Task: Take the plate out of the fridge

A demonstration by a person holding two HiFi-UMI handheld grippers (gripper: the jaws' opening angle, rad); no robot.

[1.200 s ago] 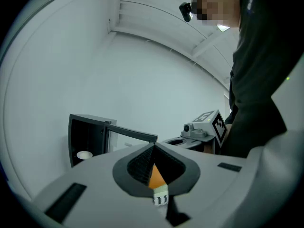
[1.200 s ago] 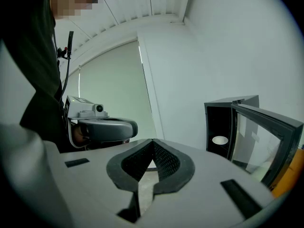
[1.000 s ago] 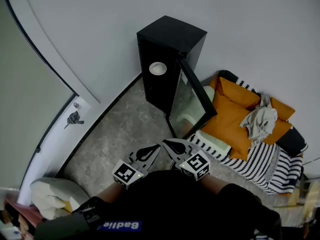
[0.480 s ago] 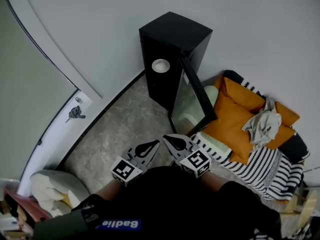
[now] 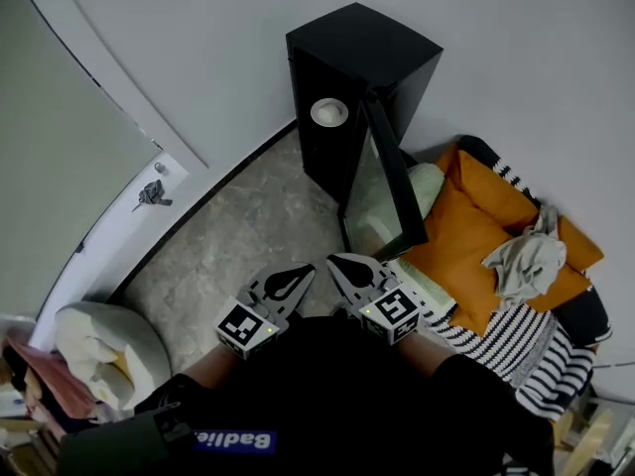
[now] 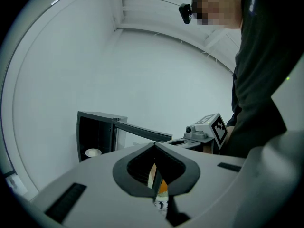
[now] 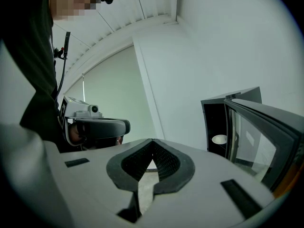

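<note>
While held low and close together, out past black sleeves, pointed toward the fridge: left gripper and right gripper. Shut all the way, both, with the jaw tips pressed together. Gripped nothing. Hung over the grey stone floor, well apart from the fridge.

Stood tall and black against the white wall. Opened to the front, with the glass door swung out wide on the right side.

Sat inside the open fridge, in the dark part: one small white plate. Lay flat, with its face up. Round, so had no long side and pointed no way but up. Looked like a thin flat oval in both gripper views, off to the left of the left jaws and off to the right of the right jaws. Touched by no gripper.

Lay just beside the door, on the right: orange cushions on a black and white striped blanket, with a crumpled grey cloth on top. Sat near the bottom left corner of the head view: a soft white heap.
</note>
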